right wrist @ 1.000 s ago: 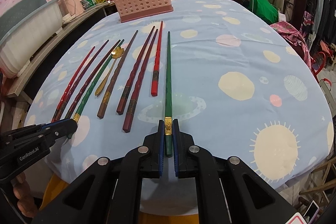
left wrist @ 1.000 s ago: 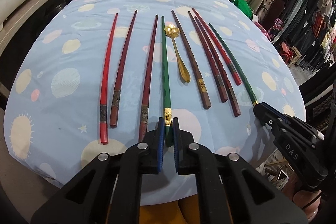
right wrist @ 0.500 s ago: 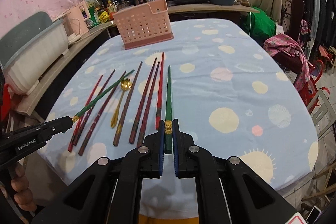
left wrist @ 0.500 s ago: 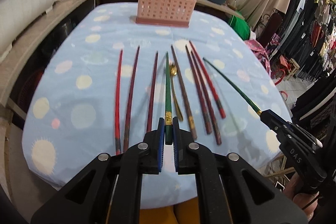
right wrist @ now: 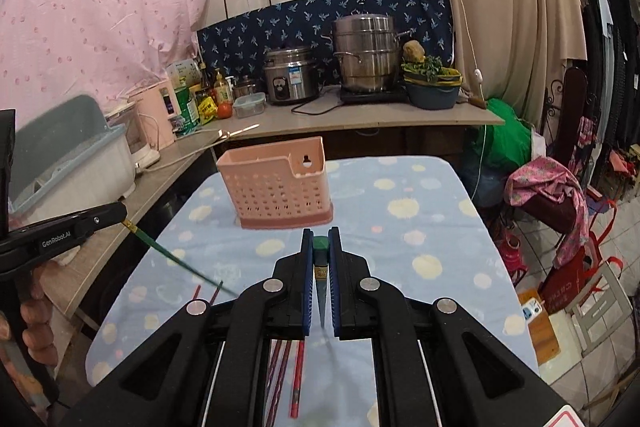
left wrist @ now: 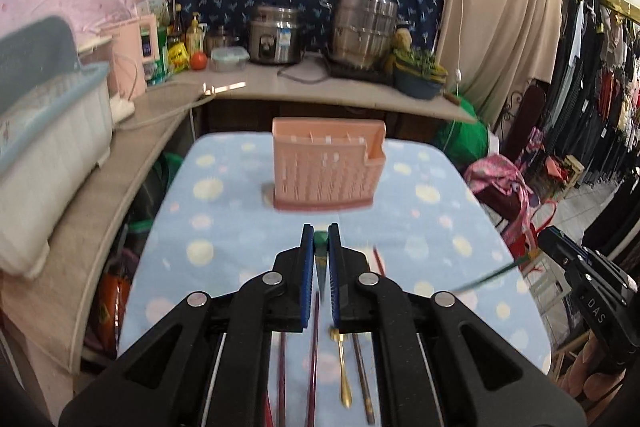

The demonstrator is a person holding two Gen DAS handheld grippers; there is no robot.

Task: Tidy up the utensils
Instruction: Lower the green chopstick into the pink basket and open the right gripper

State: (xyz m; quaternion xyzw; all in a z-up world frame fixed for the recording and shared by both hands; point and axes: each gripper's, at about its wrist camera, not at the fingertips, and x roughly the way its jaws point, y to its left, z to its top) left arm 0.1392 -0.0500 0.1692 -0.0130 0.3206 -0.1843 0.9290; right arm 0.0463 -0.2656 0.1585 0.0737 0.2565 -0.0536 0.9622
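Observation:
My left gripper (left wrist: 320, 231) is shut on the thick end of a green chopstick (left wrist: 320, 239), lifted off the blue spotted tablecloth (left wrist: 224, 227). My right gripper (right wrist: 320, 233) is shut on a second green chopstick (right wrist: 320, 243), which hangs down between the pads. Each view shows the other gripper from the side, right gripper (left wrist: 549, 237) and left gripper (right wrist: 118, 211), each with its chopstick slanting down. The pink perforated utensil holder (left wrist: 326, 167) (right wrist: 276, 183) stands upright ahead of both. Several red and brown chopsticks (left wrist: 312, 351) (right wrist: 296, 379) and a gold spoon (left wrist: 344, 367) lie below.
A counter (right wrist: 360, 117) behind the table carries a rice cooker (right wrist: 290, 75), a steel steamer (right wrist: 366, 51) and bottles. A white dish rack (left wrist: 44, 155) sits on the left counter. Bags and hanging clothes (right wrist: 548, 187) crowd the right side beyond the table edge.
Both grippers have risen from the table, each carrying its green chopstick up with it. The views now look toward the pink holder, and the remaining utensils have dropped below the jaws.

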